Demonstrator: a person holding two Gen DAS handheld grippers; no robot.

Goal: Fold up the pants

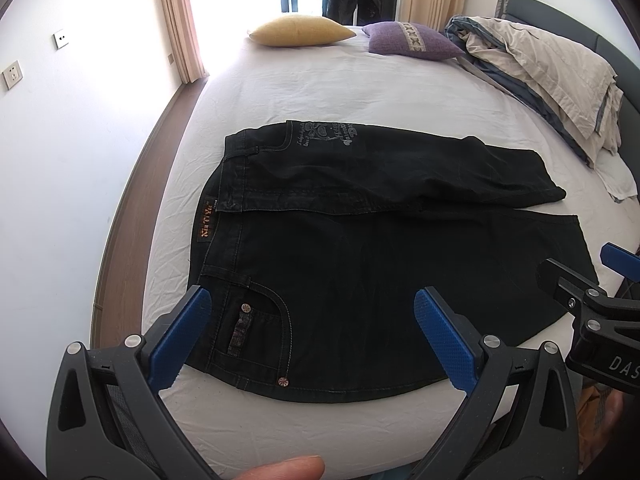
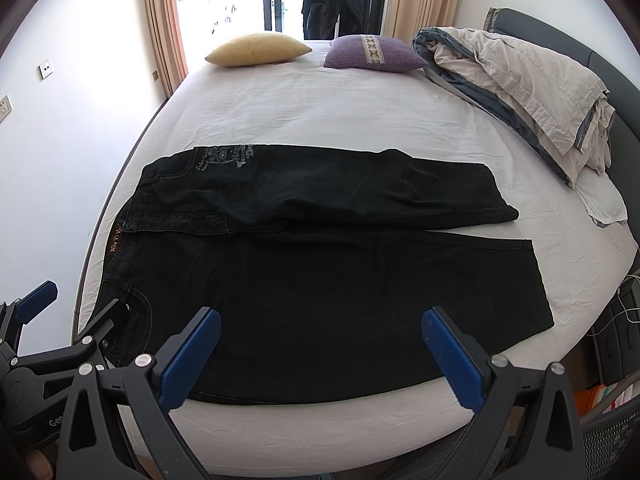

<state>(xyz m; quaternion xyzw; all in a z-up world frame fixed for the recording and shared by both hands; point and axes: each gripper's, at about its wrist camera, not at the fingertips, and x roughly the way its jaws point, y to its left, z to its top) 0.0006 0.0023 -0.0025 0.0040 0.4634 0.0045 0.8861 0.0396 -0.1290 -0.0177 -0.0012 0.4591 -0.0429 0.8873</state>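
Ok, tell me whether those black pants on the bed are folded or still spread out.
Mostly spread: the black pants lie flat on the bed, only the far side turned over onto itself, its printed face up.

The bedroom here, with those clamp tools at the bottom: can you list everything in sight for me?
pants: 1, black, spread flat on the near part of the bed, one leg lying over the other
bed: 1, white sheet
yellow pillow: 1, far end of the bed
purple pillow: 1, right of the yellow one
duvet: 1, beige and grey, bundled on the right side
headboard: 1, dark grey, right edge
curtains: 2, peach, either side of the glass door
dark clothing: hanging by the door
wall sockets: 2, white, left wall
left gripper: blue fingers open, over the waist end
right gripper: blue fingers open, over the leg
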